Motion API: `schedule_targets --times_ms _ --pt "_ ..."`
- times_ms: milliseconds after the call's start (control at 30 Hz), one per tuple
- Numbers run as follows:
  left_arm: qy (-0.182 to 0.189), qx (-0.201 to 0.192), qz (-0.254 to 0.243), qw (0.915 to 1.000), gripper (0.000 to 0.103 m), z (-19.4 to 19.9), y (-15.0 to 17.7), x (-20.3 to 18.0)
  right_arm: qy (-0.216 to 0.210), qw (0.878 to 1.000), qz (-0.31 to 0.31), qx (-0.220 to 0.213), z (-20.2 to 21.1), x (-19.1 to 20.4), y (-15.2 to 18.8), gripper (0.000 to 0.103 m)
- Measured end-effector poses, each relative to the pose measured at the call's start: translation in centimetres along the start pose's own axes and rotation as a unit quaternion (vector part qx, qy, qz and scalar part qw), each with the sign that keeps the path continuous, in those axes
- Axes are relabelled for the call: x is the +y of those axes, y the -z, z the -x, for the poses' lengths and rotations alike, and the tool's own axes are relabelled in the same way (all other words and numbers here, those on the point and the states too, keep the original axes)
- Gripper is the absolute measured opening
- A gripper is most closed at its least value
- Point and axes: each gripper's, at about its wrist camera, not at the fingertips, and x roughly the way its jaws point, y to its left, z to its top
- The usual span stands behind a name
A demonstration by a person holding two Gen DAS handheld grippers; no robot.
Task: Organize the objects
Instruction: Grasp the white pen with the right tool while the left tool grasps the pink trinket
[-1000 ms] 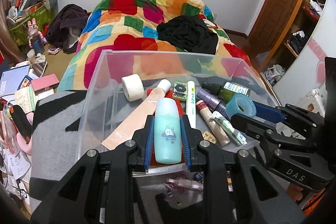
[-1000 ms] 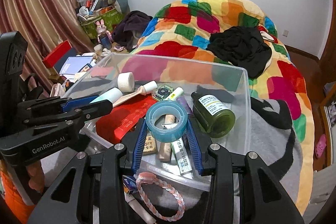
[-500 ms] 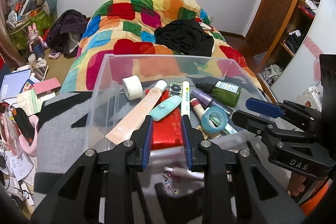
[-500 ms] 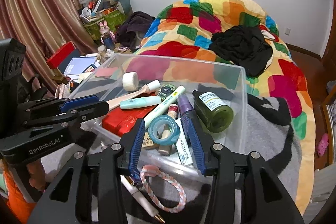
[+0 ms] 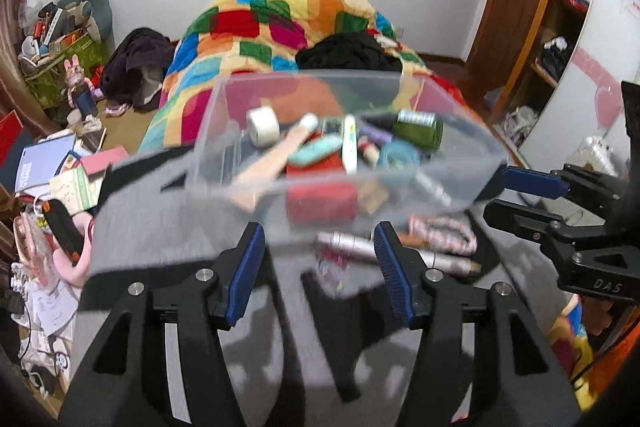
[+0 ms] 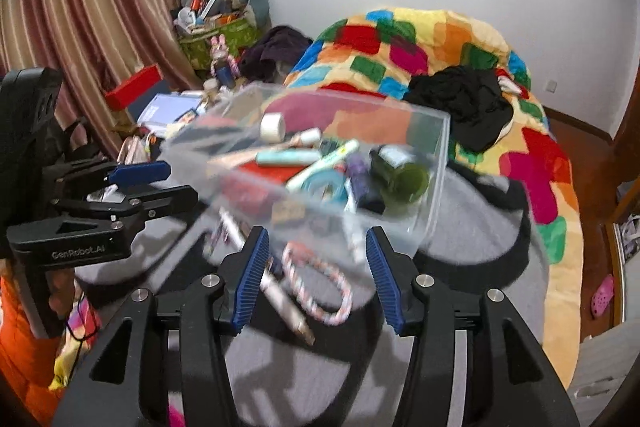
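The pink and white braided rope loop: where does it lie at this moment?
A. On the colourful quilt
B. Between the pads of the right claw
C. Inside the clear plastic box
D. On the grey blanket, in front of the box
D: the pink and white braided rope loop lies on the grey blanket, outside the near wall of the clear plastic box.
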Motion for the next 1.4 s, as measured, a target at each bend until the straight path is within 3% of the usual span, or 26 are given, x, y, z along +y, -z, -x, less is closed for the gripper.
schedule_targets --times_ms 167,300,500,667,733,933,1300,1400 --pt "-0.007 0.025 0.001 0.9997 0.057 -0.8 2.5 0.1 -0.031 0.999 0.020 0.026 -1.4 1.7 1.8 0.046" --pt "-0.008 0.042 0.012 0.9990 0.057 -1.2 4.2 0.5 -0.040 0.997 0.046 0.039 -2.7 3.0 1.9 0.034" --pt "-0.002 0.049 0.033 0.9982 0.057 -1.4 5.1 1.7 -0.008 0.995 0.080 0.060 -5.1 3.8 1.9 0.029" --pt "-0.002 0.052 0.028 0.9983 0.057 -1.7 4.6 1.5 0.008 0.994 0.084 0.073 -6.1 3.3 2.0 0.029" --pt "-0.003 0.056 0.025 0.9981 0.057 -2.2 4.2 1.4 0.008 0.994 0.086 0.069 -6.1 3.3 2.1 0.023" --pt "-0.001 0.068 0.005 0.9976 0.057 -3.4 2.9 0.7 -0.026 0.994 0.089 0.062 -4.7 3.6 3.0 0.013" --pt "-0.007 0.084 -0.032 0.9959 0.056 -5.6 0.8 -1.3 -0.045 0.993 0.078 0.075 -1.7 1.5 5.6 0.010" --pt "-0.005 0.085 -0.035 0.9958 0.047 -6.0 0.4 -1.7 -0.049 0.993 0.076 0.081 -1.0 0.8 6.0 0.011"
